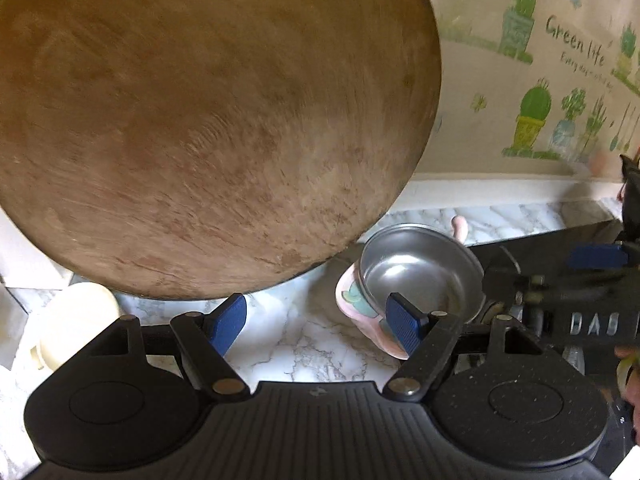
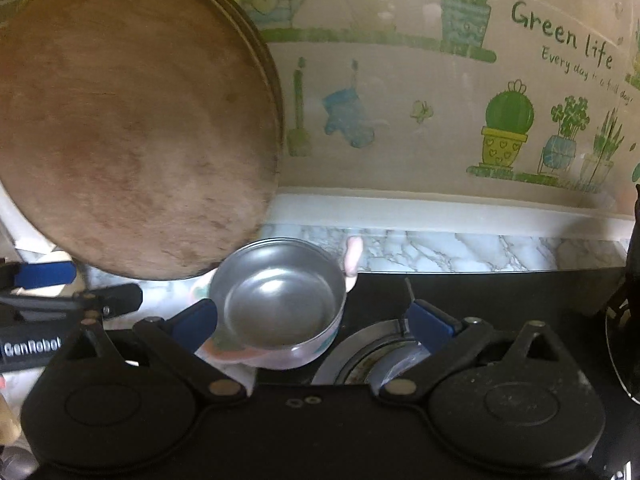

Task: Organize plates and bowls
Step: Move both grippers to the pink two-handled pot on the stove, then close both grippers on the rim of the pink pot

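Left wrist view is filled mostly by a large round wooden board (image 1: 192, 120), which is leaned against the wall, its lower edge down near the marble counter (image 1: 312, 344). Just to the right of the board a steel bowl (image 1: 420, 272) with a pink outer shell is seen; it lies tilted on the counter, beside the black stove (image 1: 560, 320). The left gripper (image 1: 320, 322) is held wide, and only bare counter is seen between its blue pads. The right pad stands in front of the bowl's rim, but whether it touches cannot be told. A cream-coloured container (image 1: 80, 320) is seen at the lower left.

From the right wrist view the right gripper (image 2: 316, 320) is also spread wide. The bowl (image 2: 280, 304) is seen between its fingers, nearer to the left pad, and no pressing on it is visible. A stove burner (image 2: 380, 356) is placed below the right finger. Wall stickers (image 2: 560, 40) with green plants are seen behind.
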The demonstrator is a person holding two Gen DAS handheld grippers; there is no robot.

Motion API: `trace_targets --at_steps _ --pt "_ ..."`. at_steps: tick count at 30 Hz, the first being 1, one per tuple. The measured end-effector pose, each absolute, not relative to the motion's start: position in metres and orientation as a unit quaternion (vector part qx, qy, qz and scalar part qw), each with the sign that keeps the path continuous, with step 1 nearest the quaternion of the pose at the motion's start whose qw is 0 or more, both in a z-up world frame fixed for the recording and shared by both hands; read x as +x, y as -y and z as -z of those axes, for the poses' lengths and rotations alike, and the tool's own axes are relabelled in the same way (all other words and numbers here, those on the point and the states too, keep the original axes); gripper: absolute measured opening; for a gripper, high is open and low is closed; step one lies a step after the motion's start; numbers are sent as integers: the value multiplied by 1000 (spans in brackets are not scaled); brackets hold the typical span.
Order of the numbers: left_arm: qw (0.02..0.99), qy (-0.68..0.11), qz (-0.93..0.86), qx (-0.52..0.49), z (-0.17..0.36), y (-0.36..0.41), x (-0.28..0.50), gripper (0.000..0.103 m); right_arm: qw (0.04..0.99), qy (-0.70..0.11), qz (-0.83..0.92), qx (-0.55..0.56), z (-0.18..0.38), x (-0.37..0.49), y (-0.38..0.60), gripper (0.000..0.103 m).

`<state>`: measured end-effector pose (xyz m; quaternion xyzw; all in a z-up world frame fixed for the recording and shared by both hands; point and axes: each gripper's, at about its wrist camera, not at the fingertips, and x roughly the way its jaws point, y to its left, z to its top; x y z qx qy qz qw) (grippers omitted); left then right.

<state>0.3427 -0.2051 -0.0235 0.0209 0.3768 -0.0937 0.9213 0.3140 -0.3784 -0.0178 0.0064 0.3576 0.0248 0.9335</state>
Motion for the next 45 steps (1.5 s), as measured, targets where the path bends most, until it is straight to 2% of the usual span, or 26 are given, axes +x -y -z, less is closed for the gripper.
trace_targets --at_steps 11,15,25,27,28,30,33,35,37,45 --pt "905 -414 93 17 60 229 383 76 911 -410 -1 37 51 373 386 95" --pt "901 -423 95 17 69 237 394 76 902 -428 5 57 64 387 391 84" --pt "894 -436 93 30 86 248 408 75 892 -448 8 53 86 402 391 70" --pt "891 -442 95 31 90 250 411 67 891 -451 11 54 88 403 391 68" --pt "889 -446 96 31 91 251 412 63 889 -454 10 54 90 404 390 63" --pt "889 -447 95 32 93 252 412 61 888 -457 11 52 92 406 389 58" --pt "889 -446 97 35 93 255 411 52 888 -458 9 53 94 407 386 53" --pt "890 -445 97 37 93 258 410 42 888 -457 8 53 95 407 385 50" --pt "890 -445 94 38 93 259 411 41 888 -457 10 51 95 407 384 42" --pt "888 -450 88 26 90 254 410 35 889 -455 6 47 95 402 378 22"
